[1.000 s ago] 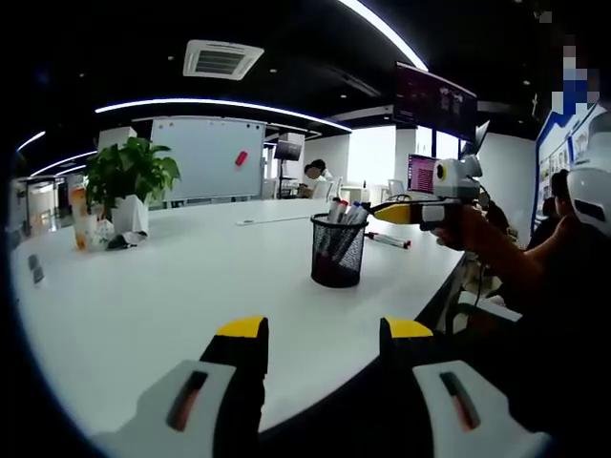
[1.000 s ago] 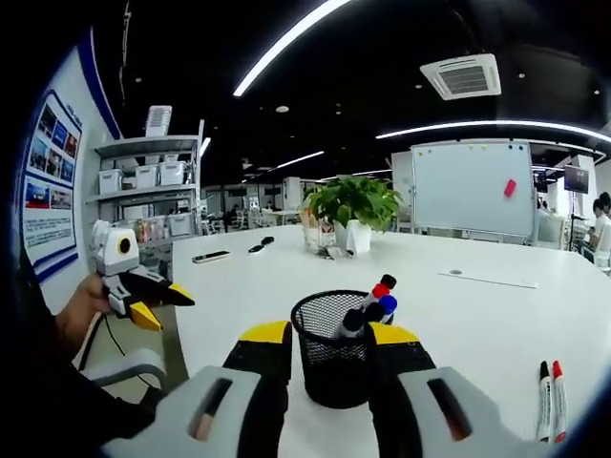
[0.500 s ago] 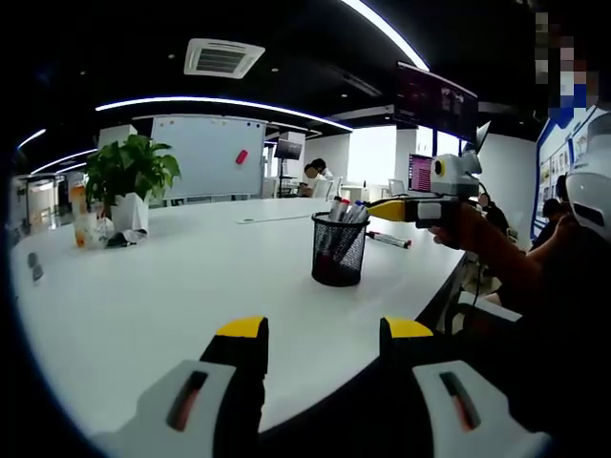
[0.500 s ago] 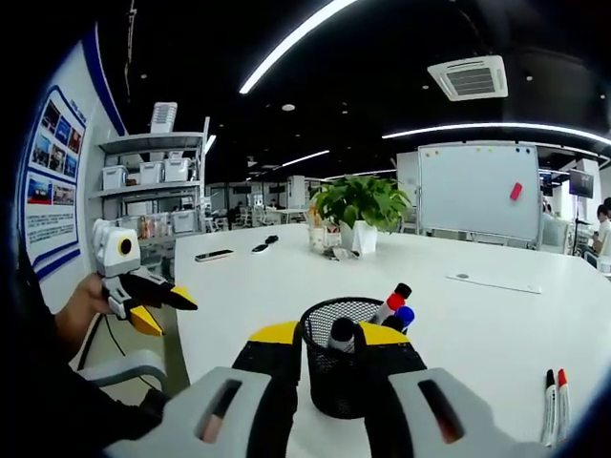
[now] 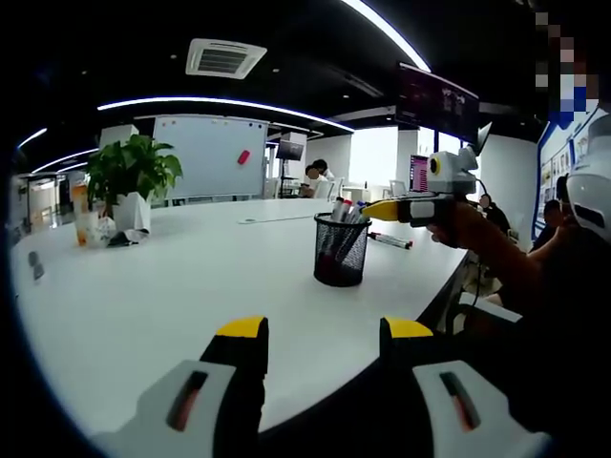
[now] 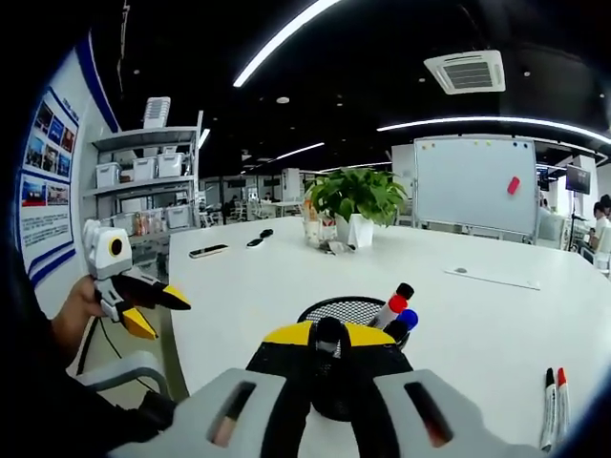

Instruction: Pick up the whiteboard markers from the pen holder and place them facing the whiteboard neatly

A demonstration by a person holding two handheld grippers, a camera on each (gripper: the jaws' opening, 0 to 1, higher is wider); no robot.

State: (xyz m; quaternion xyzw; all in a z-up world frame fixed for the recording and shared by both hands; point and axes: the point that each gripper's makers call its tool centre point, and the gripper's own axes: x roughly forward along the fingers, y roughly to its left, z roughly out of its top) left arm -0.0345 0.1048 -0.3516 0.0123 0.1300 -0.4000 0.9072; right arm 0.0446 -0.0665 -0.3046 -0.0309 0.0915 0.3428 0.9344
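Note:
A black mesh pen holder (image 5: 340, 251) stands on the white table (image 5: 172, 296), with several markers (image 5: 346, 208) sticking out. In the right gripper view its rim (image 6: 355, 307) sits just behind my right gripper (image 6: 329, 336), whose jaws are shut on the top of a black marker (image 6: 329, 331) in the holder. A red marker (image 6: 391, 305) and a blue marker (image 6: 406, 320) lean beside it. From the left gripper view, the right gripper (image 5: 368, 211) reaches over the holder. My left gripper (image 5: 325, 329) stands open and empty at the near table edge, also seen as the left gripper (image 6: 158, 313).
Two markers (image 6: 552, 405) lie side by side on the table right of the holder, seen as the laid markers (image 5: 391, 240). The whiteboard (image 6: 474, 184) stands across the room. A potted plant (image 6: 353, 198) and small items sit farther along the table. A shelf (image 6: 148, 181) is at left.
The right gripper has moved down over the holder and its jaws have closed in from open onto the black marker. The left gripper has stayed in place.

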